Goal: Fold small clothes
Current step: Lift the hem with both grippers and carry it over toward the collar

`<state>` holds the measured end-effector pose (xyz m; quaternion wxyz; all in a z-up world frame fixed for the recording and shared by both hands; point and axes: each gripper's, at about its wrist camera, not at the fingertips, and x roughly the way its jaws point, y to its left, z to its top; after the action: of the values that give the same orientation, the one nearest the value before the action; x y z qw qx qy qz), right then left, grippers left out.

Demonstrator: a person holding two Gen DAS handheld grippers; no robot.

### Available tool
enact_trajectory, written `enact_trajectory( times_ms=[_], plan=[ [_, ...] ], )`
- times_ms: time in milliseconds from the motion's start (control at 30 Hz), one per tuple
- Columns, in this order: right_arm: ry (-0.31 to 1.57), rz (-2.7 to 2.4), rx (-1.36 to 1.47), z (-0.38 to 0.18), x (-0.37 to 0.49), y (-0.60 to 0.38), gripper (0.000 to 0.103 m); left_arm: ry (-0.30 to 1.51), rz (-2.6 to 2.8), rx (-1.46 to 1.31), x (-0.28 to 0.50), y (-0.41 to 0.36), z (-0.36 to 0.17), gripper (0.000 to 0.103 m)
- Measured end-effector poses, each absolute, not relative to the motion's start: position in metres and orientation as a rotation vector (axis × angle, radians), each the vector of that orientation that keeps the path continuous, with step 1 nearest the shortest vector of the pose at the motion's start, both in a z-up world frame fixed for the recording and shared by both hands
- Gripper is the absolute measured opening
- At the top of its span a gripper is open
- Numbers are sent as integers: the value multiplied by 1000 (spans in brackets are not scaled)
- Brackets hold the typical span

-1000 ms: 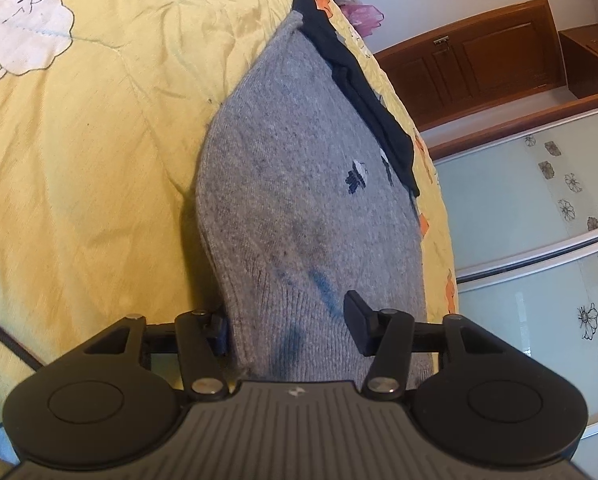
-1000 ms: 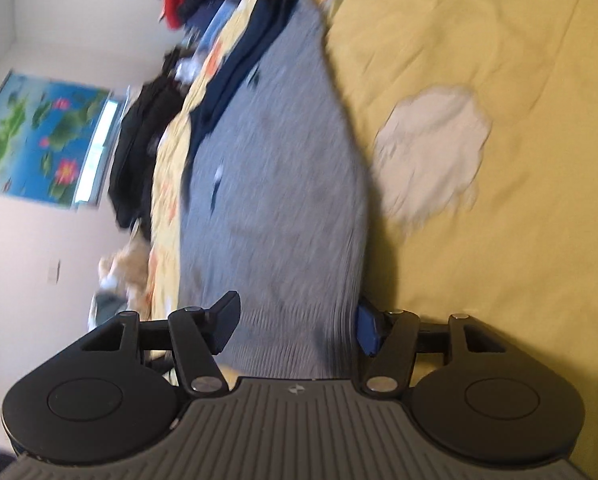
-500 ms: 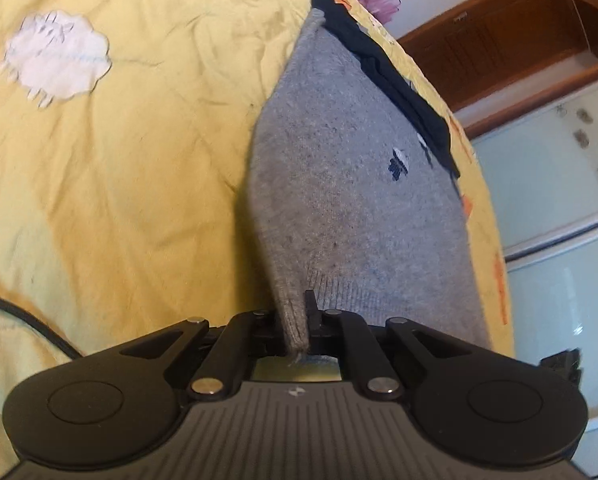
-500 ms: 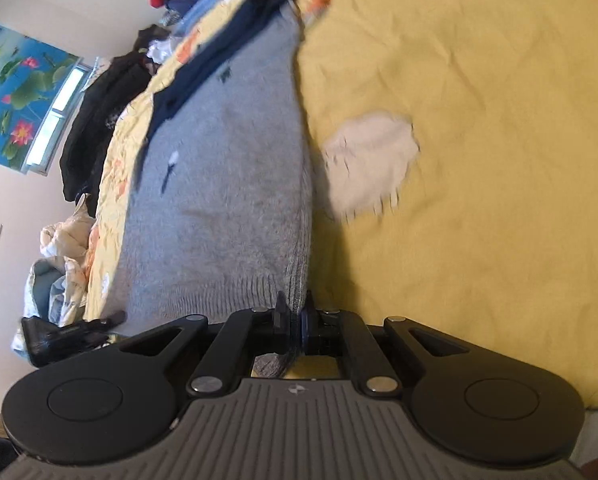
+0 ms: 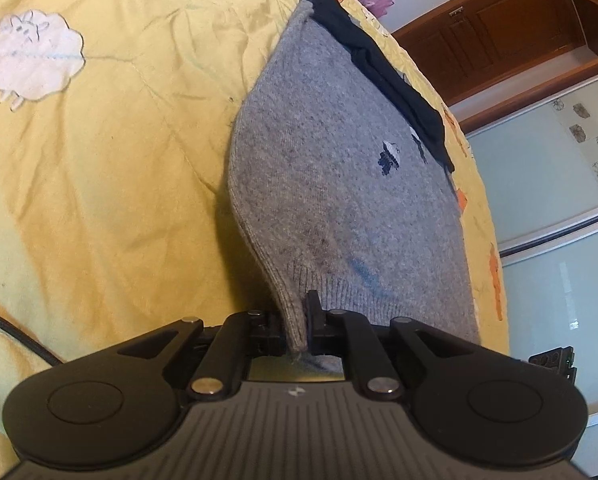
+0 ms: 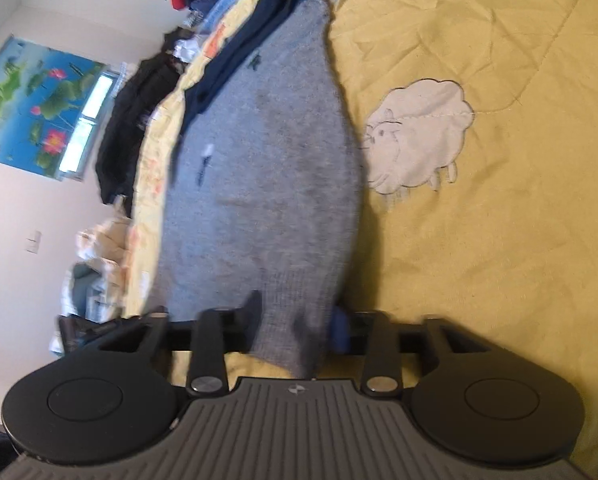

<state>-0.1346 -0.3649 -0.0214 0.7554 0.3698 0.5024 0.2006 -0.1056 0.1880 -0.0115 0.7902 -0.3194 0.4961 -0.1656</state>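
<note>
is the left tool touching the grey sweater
Touching. The left wrist view shows the left tool shut on the grey sweater, with a fold of its ribbed hem pinched between both pads.

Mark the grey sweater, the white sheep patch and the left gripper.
grey sweater [image 5: 339,184], left wrist view, middle of the knit body.
white sheep patch [image 5: 33,56], left wrist view, centre of its body.
left gripper [image 5: 297,320], left wrist view, between fingertips clamping the hem.
</note>
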Motion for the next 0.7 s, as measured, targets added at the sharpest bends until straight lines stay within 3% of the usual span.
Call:
enact_trajectory(
  times_ms=[400, 700],
  plan=[
    [862, 543, 872, 17, -101, -373, 15, 906, -425, -738, -71, 194, 30, 5],
    [627, 592, 925, 53, 18, -395, 15, 726, -498, -726, 52, 179, 76, 5]
  ],
)
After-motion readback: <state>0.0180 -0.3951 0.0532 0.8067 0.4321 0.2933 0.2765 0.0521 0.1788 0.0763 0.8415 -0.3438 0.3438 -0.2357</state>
